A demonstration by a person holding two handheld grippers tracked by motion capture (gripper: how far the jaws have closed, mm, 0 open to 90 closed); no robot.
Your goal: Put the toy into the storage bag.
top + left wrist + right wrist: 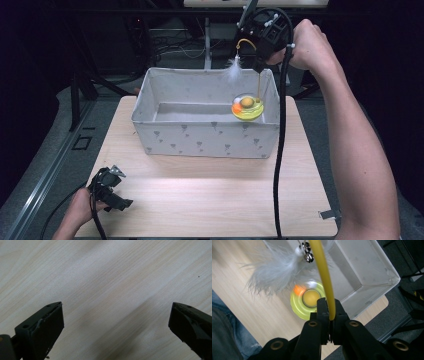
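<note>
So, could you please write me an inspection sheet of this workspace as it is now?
Surface: light wooden table, bare in front of the box.
Job's things: cat toy with yellow round base, thin yellow rod, white feather and small bells, hanging over the right end of the white fabric box.
Clutter: nothing seen.
Grippers: right claw shut on the yellow rod, raised above the box; left claw open, empty, low over the table's near left corner.
Cables: black cable hangs from the right claw across the table's right side.
Surroundings: dark floor, metal stands and wires behind the table.
</note>
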